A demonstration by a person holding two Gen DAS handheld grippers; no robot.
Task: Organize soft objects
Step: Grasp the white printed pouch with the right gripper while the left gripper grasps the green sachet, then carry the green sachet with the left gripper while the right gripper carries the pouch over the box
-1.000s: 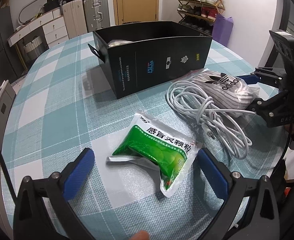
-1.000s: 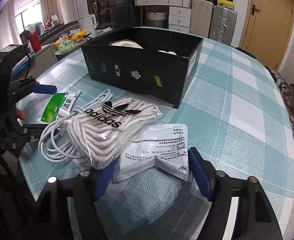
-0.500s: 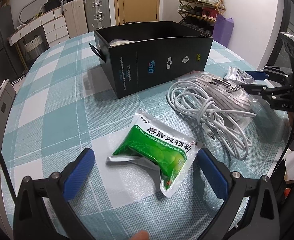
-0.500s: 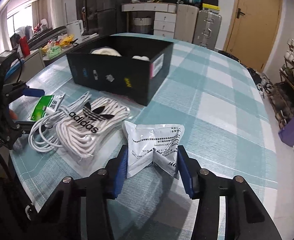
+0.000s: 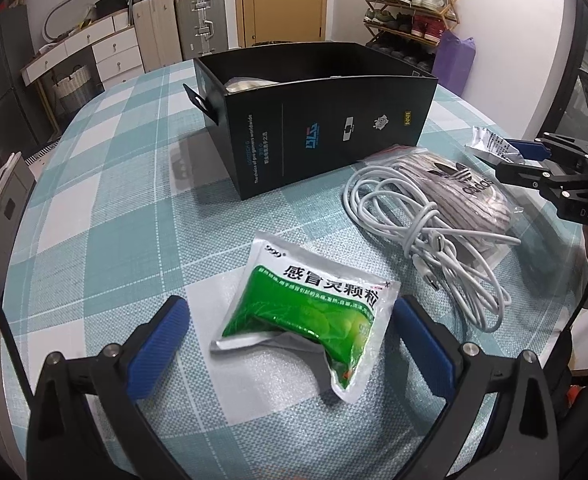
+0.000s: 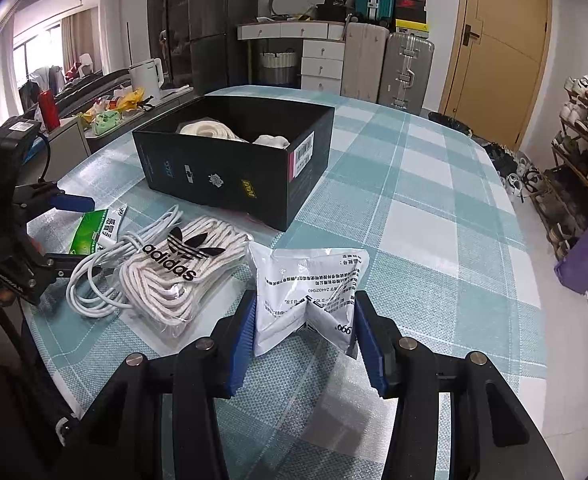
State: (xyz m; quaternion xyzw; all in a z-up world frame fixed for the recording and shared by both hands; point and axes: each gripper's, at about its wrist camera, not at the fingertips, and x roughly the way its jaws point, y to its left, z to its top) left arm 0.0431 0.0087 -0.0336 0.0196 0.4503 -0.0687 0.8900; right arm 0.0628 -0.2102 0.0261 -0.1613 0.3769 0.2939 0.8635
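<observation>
My right gripper (image 6: 303,326) is shut on a white medicine pouch (image 6: 307,292) and holds it above the table; the pouch also shows in the left wrist view (image 5: 493,146). My left gripper (image 5: 290,338) is open around a green medicine pouch (image 5: 309,312) that lies flat on the checked table. A black box (image 6: 234,168) stands beyond with white soft items inside. A bagged adidas rope (image 6: 182,268) and a white cable coil (image 5: 421,232) lie between the two grippers.
The table's checked cloth (image 5: 114,200) stretches left of the box. The right table edge (image 6: 533,300) drops to the floor with a shoe rack (image 6: 585,140) beyond. Suitcases and drawers stand behind the table.
My right gripper shut on the white pouch and lifted it off the table, away from the adidas bag. My left gripper has stayed open around the green pouch.
</observation>
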